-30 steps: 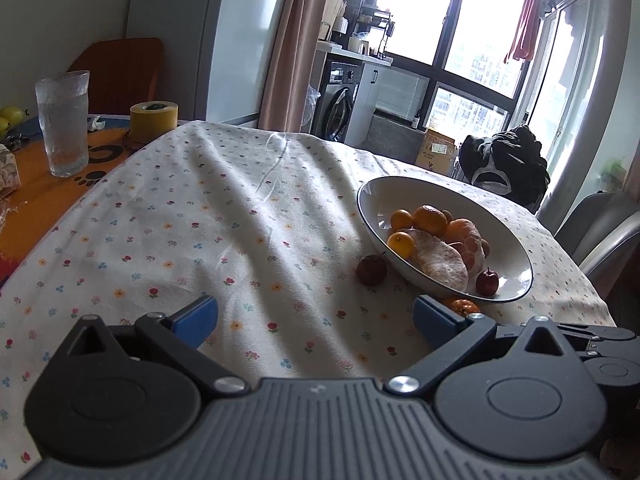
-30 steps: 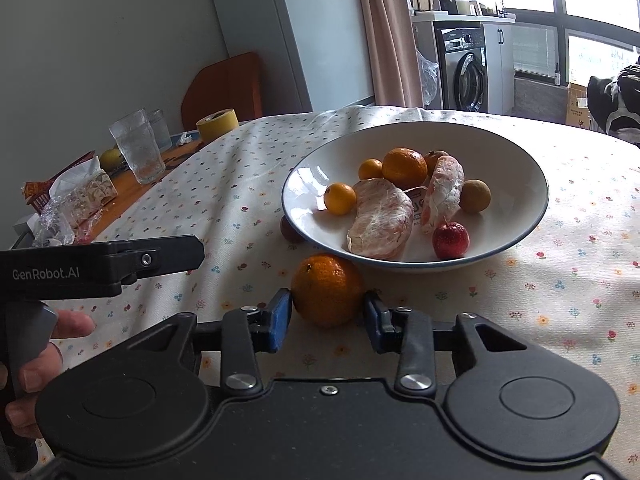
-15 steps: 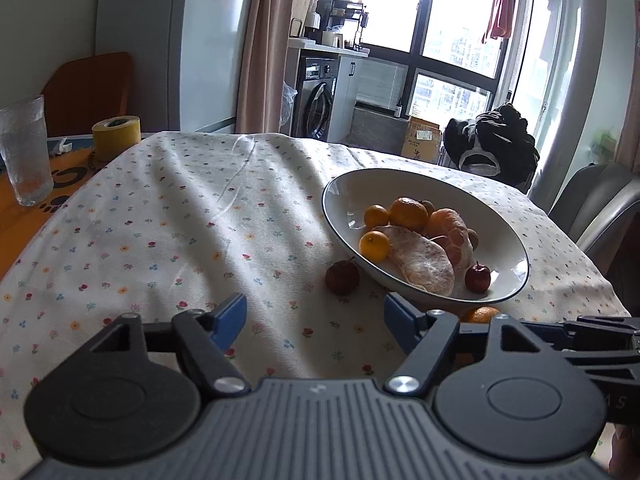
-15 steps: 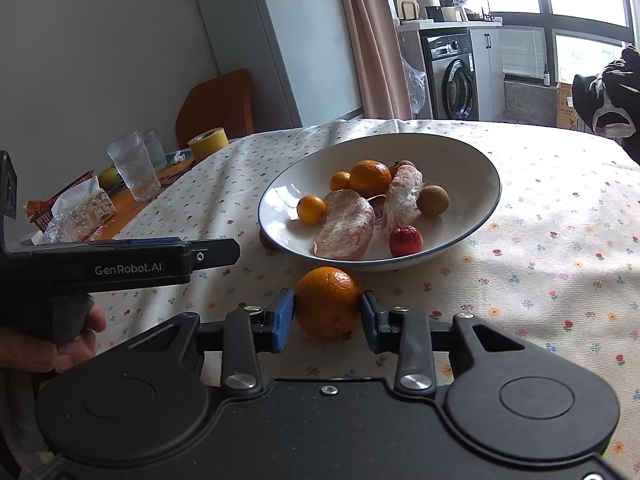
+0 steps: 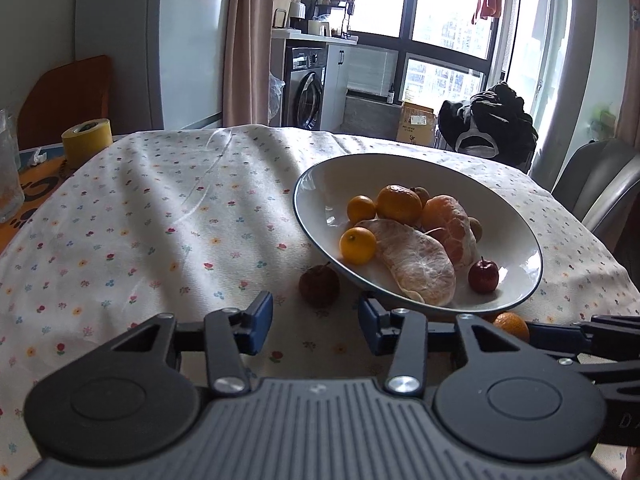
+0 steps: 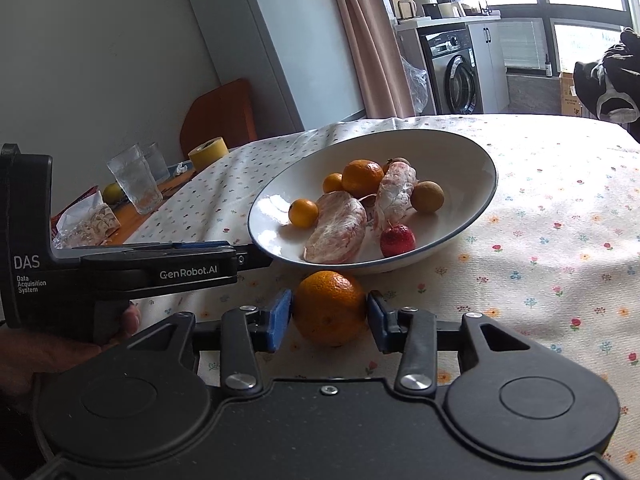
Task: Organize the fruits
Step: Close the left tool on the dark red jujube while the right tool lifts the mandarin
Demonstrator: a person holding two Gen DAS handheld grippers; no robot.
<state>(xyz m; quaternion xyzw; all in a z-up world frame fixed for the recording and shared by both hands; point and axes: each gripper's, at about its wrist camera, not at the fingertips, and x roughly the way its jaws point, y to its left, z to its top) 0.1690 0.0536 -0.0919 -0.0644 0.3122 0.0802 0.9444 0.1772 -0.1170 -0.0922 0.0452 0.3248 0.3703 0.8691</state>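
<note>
Nearest to us, the right gripper has its two blue pads pressed against the sides of a mandarin, which sits on the flowered tablecloth just in front of the bowl; we cannot tell whether the fruit is off the cloth yet. Our left gripper stands spread and empty, its pads on either side of the line to a small dark red fruit that lies on the cloth, tucked against the bowl's near edge. We judge the step in hand to be gathering the loose fruit into the bowl, with the mandarin gripped and the red fruit next. A little farther, the bowl already holds two small oranges, a larger mandarin, two peeled citrus pieces, a red berry-like fruit and a brown round one. The next move calls for lifting the mandarin clear of the rim and lowering it into the bare left part of the bowl, while the left gripper moves forward around the red fruit without nudging the bowl. Beyond, a roll of yellow tape and a glass stand at the table's far side.
</note>
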